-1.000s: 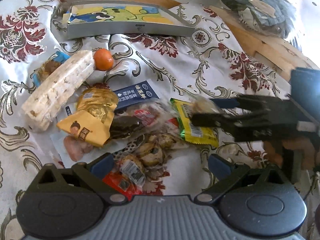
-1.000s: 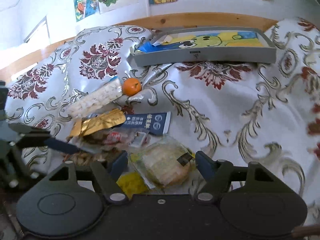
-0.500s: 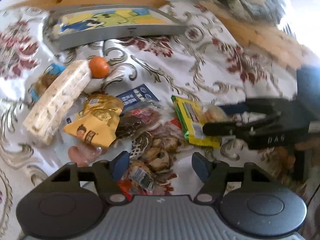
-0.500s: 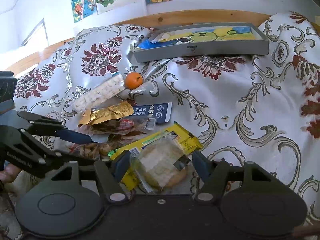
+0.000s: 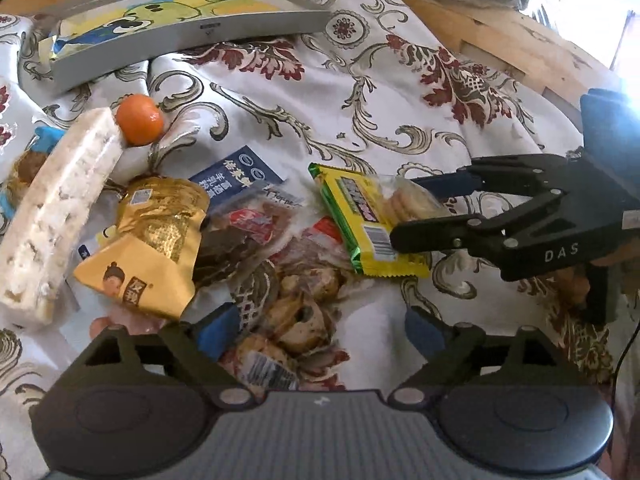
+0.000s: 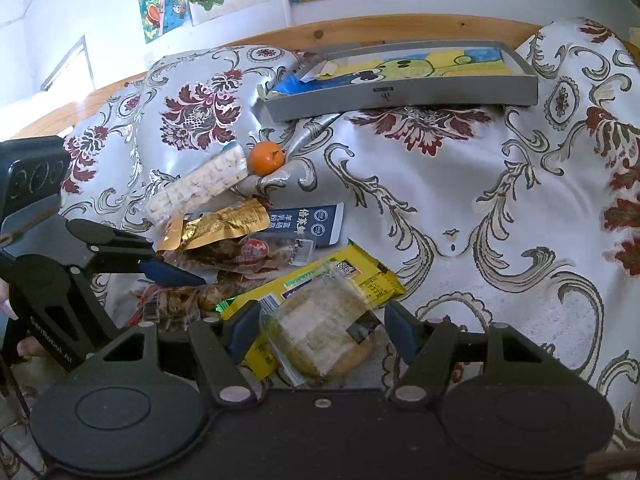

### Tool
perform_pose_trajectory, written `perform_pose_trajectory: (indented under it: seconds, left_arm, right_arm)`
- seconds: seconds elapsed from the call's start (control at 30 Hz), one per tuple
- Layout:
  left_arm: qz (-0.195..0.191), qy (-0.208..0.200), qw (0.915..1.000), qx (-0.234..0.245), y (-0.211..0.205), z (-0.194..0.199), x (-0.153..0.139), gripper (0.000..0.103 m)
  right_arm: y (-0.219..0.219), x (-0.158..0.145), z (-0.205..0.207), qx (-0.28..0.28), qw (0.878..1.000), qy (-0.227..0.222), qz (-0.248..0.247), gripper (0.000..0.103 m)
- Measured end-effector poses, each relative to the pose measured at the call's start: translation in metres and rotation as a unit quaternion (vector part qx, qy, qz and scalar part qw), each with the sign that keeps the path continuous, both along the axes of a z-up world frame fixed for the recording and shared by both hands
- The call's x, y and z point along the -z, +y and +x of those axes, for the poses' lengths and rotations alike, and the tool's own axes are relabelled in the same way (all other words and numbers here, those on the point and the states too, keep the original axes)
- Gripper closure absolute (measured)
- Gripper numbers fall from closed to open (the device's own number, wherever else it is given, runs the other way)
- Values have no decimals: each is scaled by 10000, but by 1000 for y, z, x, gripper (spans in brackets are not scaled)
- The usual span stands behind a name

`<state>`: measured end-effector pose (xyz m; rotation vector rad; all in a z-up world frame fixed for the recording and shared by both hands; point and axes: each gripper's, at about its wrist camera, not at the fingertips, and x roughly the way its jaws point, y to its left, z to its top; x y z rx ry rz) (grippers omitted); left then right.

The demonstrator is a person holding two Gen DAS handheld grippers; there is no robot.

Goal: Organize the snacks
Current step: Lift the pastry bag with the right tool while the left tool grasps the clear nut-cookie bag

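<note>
two handheld grippers work a heap of snacks on a floral tablecloth (image 6: pixel 460 184).

the right gripper (image 6: pixel 320 334) has its jaws spread wide around a clear-wrapped round biscuit (image 6: pixel 324 330), which lies on a yellow-green snack packet (image 5: pixel 362 220) at the near edge of the cloth; neither blue pad visibly presses the wrapper. the left gripper (image 5: pixel 310 332) is likewise wide open and holds nothing, poised over small wrapped sweets (image 5: pixel 296 308) in the middle of the heap. toward the left edge lie a long white puffed-rice bar (image 5: pixel 60 208) with an orange (image 5: pixel 140 120) touching its far end, a gold foil pouch (image 5: pixel 156 240) and a navy sachet (image 6: pixel 316 222). a grey tray (image 6: pixel 400 98) with a cartoon lining sits at the far edge, well apart from the heap, against a wooden rail (image 6: pixel 360 28).
</note>
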<state>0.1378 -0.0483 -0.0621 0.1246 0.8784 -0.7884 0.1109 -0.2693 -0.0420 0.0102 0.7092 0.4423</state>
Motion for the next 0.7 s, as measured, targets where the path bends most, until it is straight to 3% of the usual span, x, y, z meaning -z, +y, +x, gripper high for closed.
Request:
perform_pose_trajectory:
  seconds: [0.13, 0.43, 0.7]
  left_arm:
    - [89, 135, 9999, -47, 2, 0, -4, 20]
    - [-247, 1073, 9932, -385, 12, -1, -15, 25]
    - [155, 779, 9961, -374, 0, -9, -12, 28]
  right_arm:
    - [-1, 0, 0, 13, 10000, 17, 43, 34]
    - [-3, 0, -5, 19, 9999, 45, 112, 34]
    - [2, 1, -11, -89, 9999, 25, 64, 34]
